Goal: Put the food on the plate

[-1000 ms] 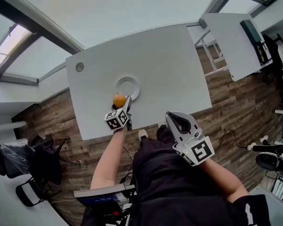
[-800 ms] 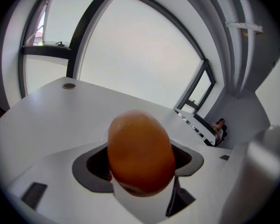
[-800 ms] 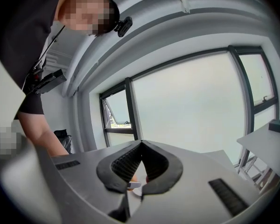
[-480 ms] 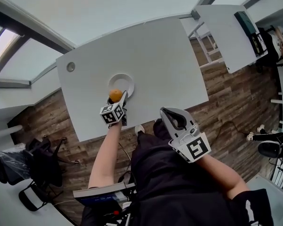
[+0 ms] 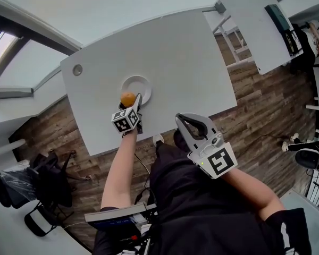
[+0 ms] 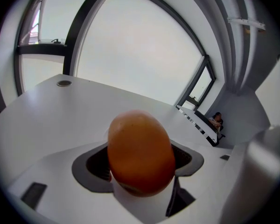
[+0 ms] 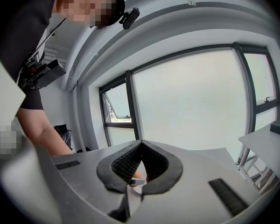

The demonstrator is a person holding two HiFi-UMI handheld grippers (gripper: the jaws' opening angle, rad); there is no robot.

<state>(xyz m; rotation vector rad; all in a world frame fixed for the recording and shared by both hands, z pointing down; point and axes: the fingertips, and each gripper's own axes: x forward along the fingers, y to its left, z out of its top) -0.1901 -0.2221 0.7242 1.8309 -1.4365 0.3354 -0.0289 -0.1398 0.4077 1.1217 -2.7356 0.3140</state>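
Note:
An orange, rounded piece of food [image 5: 128, 98] [image 6: 140, 153] sits between the jaws of my left gripper [image 5: 131, 102], which is shut on it. It hangs over the near left rim of a small white plate [image 5: 143, 82] on the white table [image 5: 191, 62]. In the left gripper view the food fills the gap between the jaws and hides the plate. My right gripper [image 5: 179, 119] [image 7: 140, 144] is held back near the person's body, off the table's near edge. Its pads meet at the tips and nothing is between them.
A round grommet [image 5: 77, 69] sits in the table's far left corner. A second white table [image 5: 255, 25] stands at the upper right across wood floor. A black chair [image 5: 40, 187] is at the lower left. Large windows lie beyond the table.
My left gripper has edged slightly toward the plate with the food still in it. The right gripper has barely shifted and stays shut.

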